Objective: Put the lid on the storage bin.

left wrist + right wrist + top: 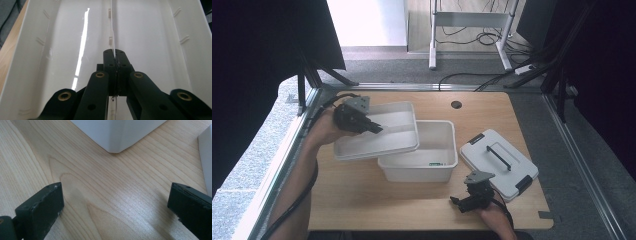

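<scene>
Right claw [460, 202]: nearest item, at the front edge of the counter [362, 200], held in a hand that enters from the bottom of the high view. Jaws spread wide with nothing between them; in the right gripper view they frame bare wood grain, with a rounded corner of the white bin ahead and the edge of the lid at the far right.

Lid [498, 163]: white, rectangular, with a dark handle bar along its top and dark latches at its ends. Lies flat on the counter just beside and behind the right claw, to the right of the bin, set at an angle.

Bin [418, 165]: white, open-topped, mid-counter, standing upright. A small green mark shows on its inner wall.

Tray insert [377, 135]: white, shallow, two compartments split by a thin central divider [111, 32]. Sits tilted, its right end overlapping the bin's left rim, its left end held up off the counter.

Left claw [373, 127]: over the tray's left half, clenched on the divider; the left gripper view shows both black jaws pressed together with the thin wall pinched between them.

Beyond the counter: grey floor, cables, white desk legs.
</scene>
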Tool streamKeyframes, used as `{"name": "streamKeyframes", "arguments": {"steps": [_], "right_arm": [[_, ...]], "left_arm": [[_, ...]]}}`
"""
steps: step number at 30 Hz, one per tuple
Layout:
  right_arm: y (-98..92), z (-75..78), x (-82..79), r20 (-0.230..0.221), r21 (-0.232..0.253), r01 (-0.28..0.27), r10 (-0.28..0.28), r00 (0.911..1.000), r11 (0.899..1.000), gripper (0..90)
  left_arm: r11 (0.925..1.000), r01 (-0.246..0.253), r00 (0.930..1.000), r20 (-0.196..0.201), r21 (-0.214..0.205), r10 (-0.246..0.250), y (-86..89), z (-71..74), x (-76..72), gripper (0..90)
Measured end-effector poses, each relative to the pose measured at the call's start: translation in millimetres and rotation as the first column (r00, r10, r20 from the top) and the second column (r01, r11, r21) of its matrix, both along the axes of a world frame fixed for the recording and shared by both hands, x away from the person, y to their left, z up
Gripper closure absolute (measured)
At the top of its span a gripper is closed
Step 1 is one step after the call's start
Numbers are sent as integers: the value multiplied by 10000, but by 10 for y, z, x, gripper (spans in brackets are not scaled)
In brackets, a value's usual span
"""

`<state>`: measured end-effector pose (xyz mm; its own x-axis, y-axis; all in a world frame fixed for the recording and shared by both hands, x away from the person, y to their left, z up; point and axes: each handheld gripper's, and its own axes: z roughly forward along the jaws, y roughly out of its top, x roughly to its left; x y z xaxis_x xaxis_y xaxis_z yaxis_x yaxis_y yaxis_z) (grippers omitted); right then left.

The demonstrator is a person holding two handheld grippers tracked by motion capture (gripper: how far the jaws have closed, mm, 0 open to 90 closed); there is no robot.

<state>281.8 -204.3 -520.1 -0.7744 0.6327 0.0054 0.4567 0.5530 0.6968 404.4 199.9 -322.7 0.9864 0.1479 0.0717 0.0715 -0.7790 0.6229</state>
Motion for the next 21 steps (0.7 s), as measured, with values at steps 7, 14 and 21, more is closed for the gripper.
{"name": "streamKeyframes", "arguments": {"steps": [7,14,21], "right_arm": [[1,-1,0,24,-7,-3,3,10000,10000,0],[-1,-1,1,75,-5,1,-1,10000,10000,1],[-1,-1,-1,57,9,-18,18,10000,10000,4]], "left_arm": [[9968,780,9969,-46,156,-780,-466,-91,115,889],[9919,1230,9924,-127,310,-1226,-855,-211,184,890],[9896,1362,9906,-188,470,-1355,-1068,-363,206,889]]}}
